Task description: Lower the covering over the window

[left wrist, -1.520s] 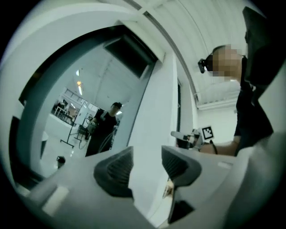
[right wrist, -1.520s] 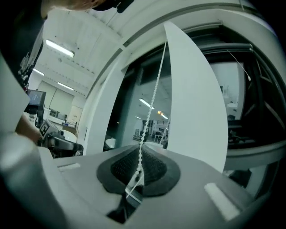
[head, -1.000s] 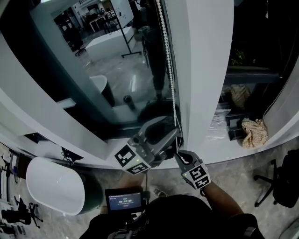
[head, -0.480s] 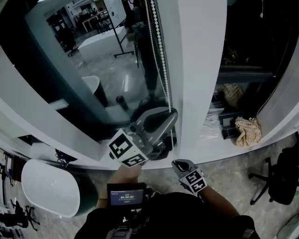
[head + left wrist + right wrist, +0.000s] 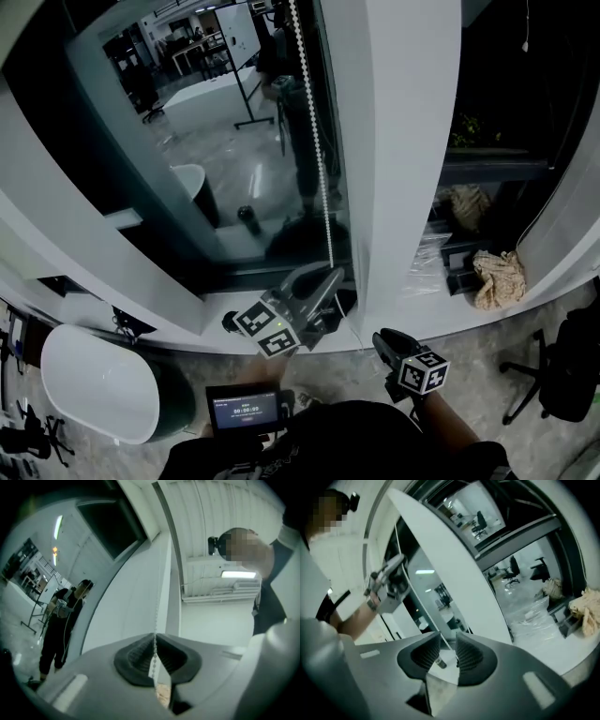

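Note:
A white bead chain (image 5: 314,141) hangs down in front of the dark window glass (image 5: 234,159), beside a white pillar (image 5: 408,141). My left gripper (image 5: 335,274) is shut on the chain's lower part. In the left gripper view the beads (image 5: 155,620) run up from between the closed pads (image 5: 136,656), with the left gripper (image 5: 154,641) pointing up along them. My right gripper (image 5: 382,339) is lower and to the right, off the chain. Its jaws have just been opening and nothing is pressed between them (image 5: 448,649). I cannot make out the covering itself.
A white sill (image 5: 141,305) runs under the window. On the floor there are a white rounded tub (image 5: 94,380) at the left, a crumpled cloth (image 5: 497,277) and a black office chair (image 5: 562,375) at the right. A small screen (image 5: 246,410) sits at my chest.
The left gripper rose to the chain, shut on it and came back down with it. The right gripper let go and moved down and right, away from the chain.

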